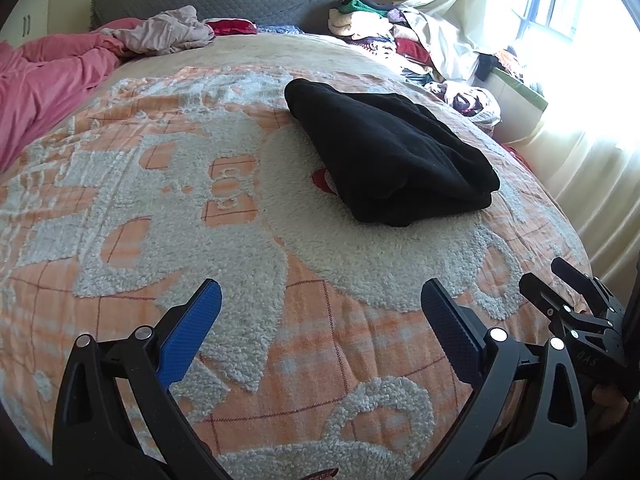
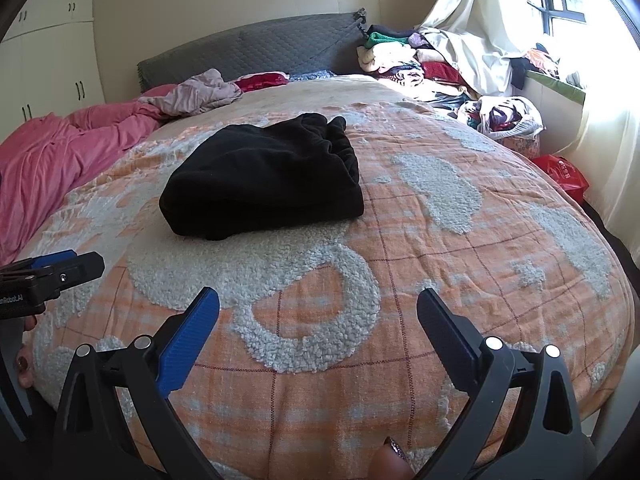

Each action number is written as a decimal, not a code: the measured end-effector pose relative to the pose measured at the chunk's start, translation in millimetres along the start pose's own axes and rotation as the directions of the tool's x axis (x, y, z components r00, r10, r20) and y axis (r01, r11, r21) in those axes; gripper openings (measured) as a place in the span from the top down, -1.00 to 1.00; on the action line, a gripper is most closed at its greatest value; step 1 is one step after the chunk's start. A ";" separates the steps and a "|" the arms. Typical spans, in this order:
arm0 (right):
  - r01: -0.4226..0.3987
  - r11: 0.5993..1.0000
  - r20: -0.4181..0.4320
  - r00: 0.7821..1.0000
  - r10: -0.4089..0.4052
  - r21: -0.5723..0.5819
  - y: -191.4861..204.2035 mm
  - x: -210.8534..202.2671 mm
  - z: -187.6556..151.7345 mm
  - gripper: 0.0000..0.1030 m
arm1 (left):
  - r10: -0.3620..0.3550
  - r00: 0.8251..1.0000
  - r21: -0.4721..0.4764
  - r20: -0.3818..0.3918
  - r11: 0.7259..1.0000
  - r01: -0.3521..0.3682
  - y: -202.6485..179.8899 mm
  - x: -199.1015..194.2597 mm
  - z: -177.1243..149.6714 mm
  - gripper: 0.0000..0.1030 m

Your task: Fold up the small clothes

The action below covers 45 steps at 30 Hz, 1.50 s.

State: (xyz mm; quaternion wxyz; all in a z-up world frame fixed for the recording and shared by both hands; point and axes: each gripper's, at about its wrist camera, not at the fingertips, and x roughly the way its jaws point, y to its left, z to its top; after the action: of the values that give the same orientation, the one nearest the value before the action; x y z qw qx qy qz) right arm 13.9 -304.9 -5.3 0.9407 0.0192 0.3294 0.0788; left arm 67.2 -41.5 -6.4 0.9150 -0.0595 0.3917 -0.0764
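Note:
A black fleece garment (image 1: 384,148) lies folded in a thick bundle on the orange and white blanket (image 1: 200,208); it also shows in the right wrist view (image 2: 264,176). My left gripper (image 1: 320,292) is open and empty, held above the blanket well short of the garment. My right gripper (image 2: 318,300) is open and empty too, near the bed's front edge. The right gripper also shows at the right edge of the left wrist view (image 1: 556,276), and the left gripper shows at the left edge of the right wrist view (image 2: 76,262).
A pink quilt (image 2: 60,160) and a crumpled mauve cloth (image 2: 196,96) lie at the bed's far left. A heap of clothes (image 2: 404,60) is piled at the far right by the grey headboard (image 2: 248,48). A red bag (image 2: 560,172) sits beside the bed under the curtain (image 2: 608,152).

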 end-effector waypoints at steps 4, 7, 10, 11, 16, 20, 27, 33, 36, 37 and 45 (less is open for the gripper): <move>0.001 1.000 0.000 1.000 -0.001 -0.002 0.3 -0.2 -0.2 -0.91 | 0.004 1.000 0.000 0.001 1.000 -0.004 0.4 -0.8 -0.7 -0.82; 0.004 1.000 0.002 1.000 -0.004 -0.006 -0.2 -1.0 -0.5 -0.91 | 0.007 1.000 0.002 0.003 1.000 -0.007 0.2 -1.2 -0.6 -0.82; 0.005 1.000 0.005 1.000 -0.005 -0.005 -1.5 -2.0 -0.4 -0.91 | 0.009 1.000 0.002 0.005 1.000 -0.009 0.4 -1.7 -0.4 -0.82; 0.008 1.000 0.005 1.000 -0.008 -0.004 -1.5 -2.1 -0.7 -0.91 | 0.012 1.000 0.003 0.007 1.000 -0.012 0.5 -2.2 -0.6 -0.82; 0.010 1.000 0.008 1.000 -0.010 -0.002 -1.8 -2.4 -0.9 -0.91 | 0.011 1.000 0.002 0.007 1.000 -0.011 1.4 -3.1 -0.2 -0.82; 0.010 1.000 0.008 1.000 -0.010 -0.004 -1.5 -2.4 -1.1 -0.91 | 0.013 1.000 0.006 0.008 1.000 -0.013 1.0 -4.1 -0.1 -0.82; 0.010 1.000 0.007 1.000 -0.010 -0.003 -1.2 -2.2 -1.2 -0.91 | 0.009 1.000 0.006 0.006 1.000 -0.009 0.4 -5.1 -0.4 -0.82; 0.011 1.000 0.008 1.000 -0.011 -0.003 -1.4 -2.4 -1.1 -0.91 | 0.010 1.000 0.012 0.007 1.000 -0.011 -1.8 -6.0 -0.8 -0.82; 0.013 1.000 0.008 1.000 -0.013 -0.002 -1.4 -2.3 -1.2 -0.91 | 0.013 1.000 0.015 0.006 1.000 -0.013 -2.9 -6.2 -0.1 -0.82; 0.013 1.000 0.007 1.000 -0.013 -0.002 -1.5 -2.3 -1.2 -0.91 | 0.012 1.000 0.016 0.004 1.000 -0.012 -3.1 -6.2 0.0 -0.82; 0.017 1.000 0.009 1.000 -0.017 0.003 -4.5 -3.0 -0.1 -0.91 | 0.011 1.000 0.018 0.003 1.000 -0.011 -3.3 -5.5 0.2 -0.82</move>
State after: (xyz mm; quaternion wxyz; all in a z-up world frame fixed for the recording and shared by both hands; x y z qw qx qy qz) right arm 12.1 -309.8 -3.9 0.9427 0.0182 0.3255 0.0703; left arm 63.3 -43.7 -1.9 0.9163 -0.0495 0.3902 -0.0749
